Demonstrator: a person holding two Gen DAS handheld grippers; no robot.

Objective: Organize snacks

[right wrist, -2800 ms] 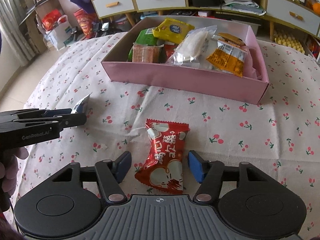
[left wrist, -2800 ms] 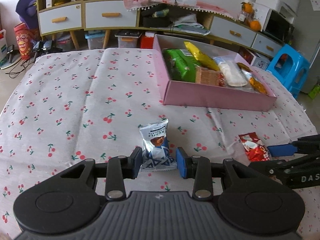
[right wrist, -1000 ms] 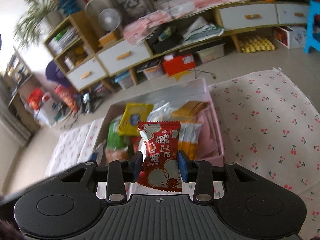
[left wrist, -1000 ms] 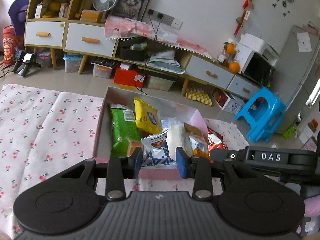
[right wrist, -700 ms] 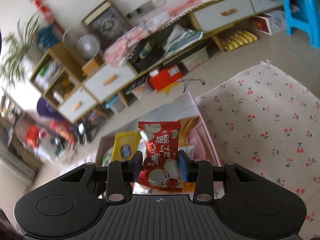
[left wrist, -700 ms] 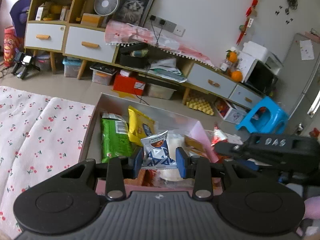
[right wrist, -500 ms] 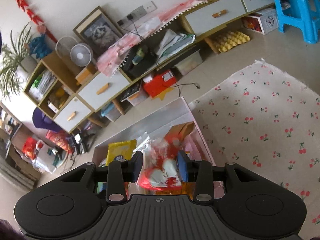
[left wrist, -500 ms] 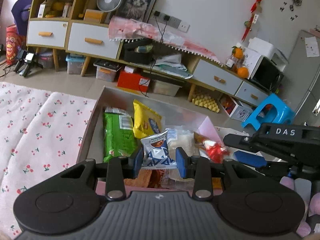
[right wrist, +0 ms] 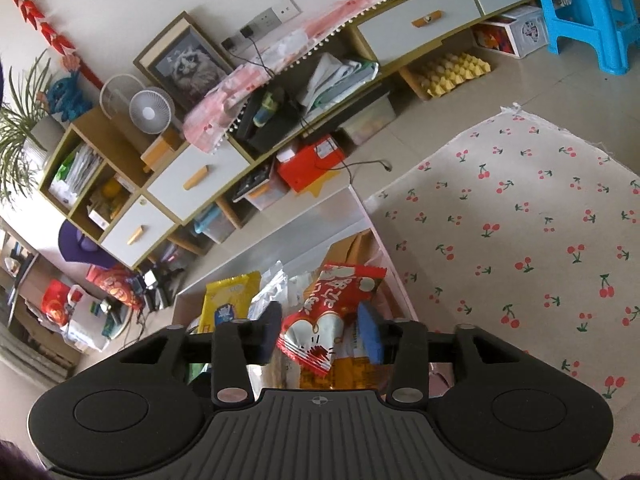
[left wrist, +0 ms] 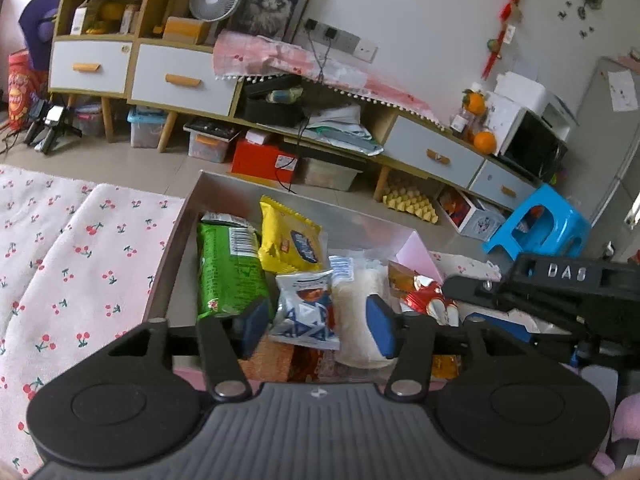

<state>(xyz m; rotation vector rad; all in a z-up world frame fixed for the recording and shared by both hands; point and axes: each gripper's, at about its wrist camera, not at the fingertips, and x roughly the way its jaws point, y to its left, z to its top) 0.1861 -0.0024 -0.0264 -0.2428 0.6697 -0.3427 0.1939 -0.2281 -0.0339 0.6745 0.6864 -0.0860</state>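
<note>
My left gripper (left wrist: 318, 330) hovers over the pink box (left wrist: 172, 256), its jaws opening. The silver-blue snack packet (left wrist: 306, 308) sits between the pads with a gap on each side, resting on the snacks below. In the right wrist view my right gripper (right wrist: 320, 332) is over the same box (right wrist: 394, 276), jaws opening too. The red snack packet (right wrist: 332, 312) lies tilted between its pads, no longer squeezed. From the left wrist view the right gripper (left wrist: 466, 300) reaches in from the right, with the red packet (left wrist: 428, 300) at its tips.
A green packet (left wrist: 228, 272), a yellow packet (left wrist: 288, 240) and a clear bag of white pieces (left wrist: 360, 292) lie in the box. The cherry-print cloth (right wrist: 540, 240) spreads on both sides of it. Low cabinets and a blue stool (left wrist: 536, 228) stand beyond.
Both pairs of jaws have spread since half a second ago. The silver-blue packet and the red packet have come free of the pads over the box, and the red one has tipped sideways.
</note>
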